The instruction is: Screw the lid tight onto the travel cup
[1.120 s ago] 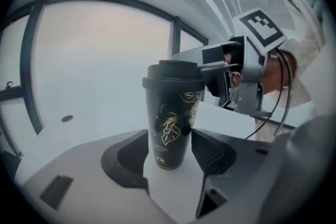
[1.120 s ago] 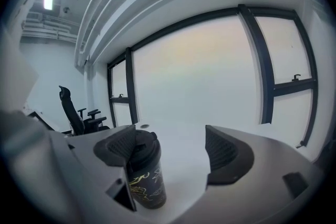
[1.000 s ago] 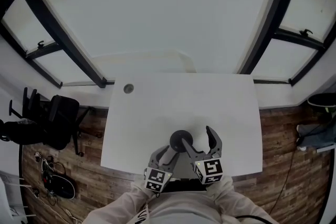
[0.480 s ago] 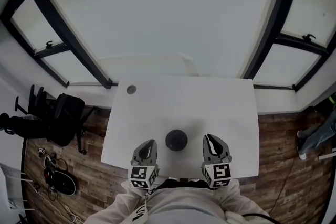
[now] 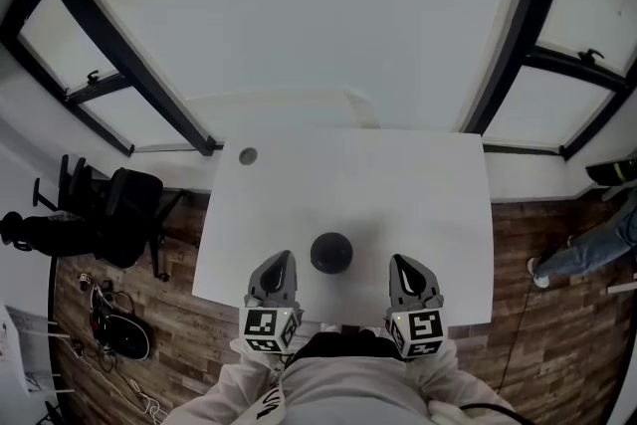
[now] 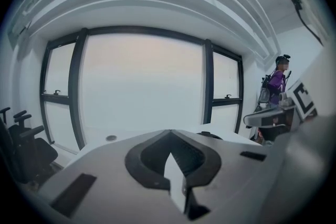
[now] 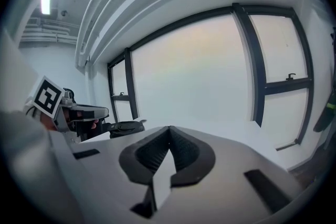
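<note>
The travel cup (image 5: 330, 253) is standing on the white table (image 5: 418, 184) near its front edge. We are holding the left claw (image 5: 282, 260) and right claw (image 5: 401, 262) either side, not touching it. Both have just been closing and are gripping nothing.

Office: white desk (image 5: 398, 204), swivel chair (image 5: 117, 214), big windows (image 5: 299, 15).

Left claw (image 6: 170, 132) just closed (empty)
</note>
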Demonstrator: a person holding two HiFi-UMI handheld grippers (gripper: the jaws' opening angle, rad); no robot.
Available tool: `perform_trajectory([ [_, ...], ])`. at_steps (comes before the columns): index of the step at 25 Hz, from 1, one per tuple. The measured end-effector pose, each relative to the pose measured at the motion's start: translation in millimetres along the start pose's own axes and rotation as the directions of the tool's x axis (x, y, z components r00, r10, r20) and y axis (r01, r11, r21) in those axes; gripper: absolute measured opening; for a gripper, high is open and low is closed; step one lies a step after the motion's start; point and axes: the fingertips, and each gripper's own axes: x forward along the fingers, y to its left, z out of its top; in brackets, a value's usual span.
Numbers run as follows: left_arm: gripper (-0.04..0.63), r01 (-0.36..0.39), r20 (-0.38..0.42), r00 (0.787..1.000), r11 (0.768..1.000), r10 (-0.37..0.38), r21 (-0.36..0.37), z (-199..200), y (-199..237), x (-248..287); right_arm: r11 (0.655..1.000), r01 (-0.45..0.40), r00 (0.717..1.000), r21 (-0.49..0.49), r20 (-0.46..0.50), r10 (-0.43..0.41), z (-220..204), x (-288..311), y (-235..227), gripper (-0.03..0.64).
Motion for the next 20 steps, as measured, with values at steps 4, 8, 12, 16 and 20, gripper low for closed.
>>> perform_trajectory([
  [4, 0.008, 0.019, 0.022, 1.000, 0.999, -0.020, 0.035, 14.1, -6.5, -6.7, 0.999, 0.028, 0.999, -0.031, 0.021, -0.028, 17.4, -9.0, 6.3, 0.021],
  [8, 0.008, 0.040, 0.040, 0.998, 0.998, -0.042, 0.046, 27.5, -1.6, -6.9, 0.998, 0.058, 0.998, -0.030, 0.039, -0.057, 33.6, -12.4, 14.1, 0.021],
  [12, 0.008, 0.055, 0.052, 0.997, 0.997, -0.058, 0.044, 35.5, -0.3, -7.5, 0.997, 0.073, 0.997, -0.035, 0.040, -0.071, 40.0, -16.3, 18.7, 0.021],
  [16, 0.008, 0.064, 0.051, 0.996, 0.997, -0.067, 0.043, 36.4, -4.7, -6.2, 0.995, 0.088, 0.995, -0.036, 0.039, -0.087, 43.2, -15.6, 15.3, 0.021],
  [20, 0.008, 0.069, 0.049, 0.996, 0.997, -0.071, 0.037, 35.0, -5.5, -3.9, 0.995, 0.096, 0.995, -0.036, 0.028, -0.095, 39.8, -12.4, 11.9, 0.021],
])
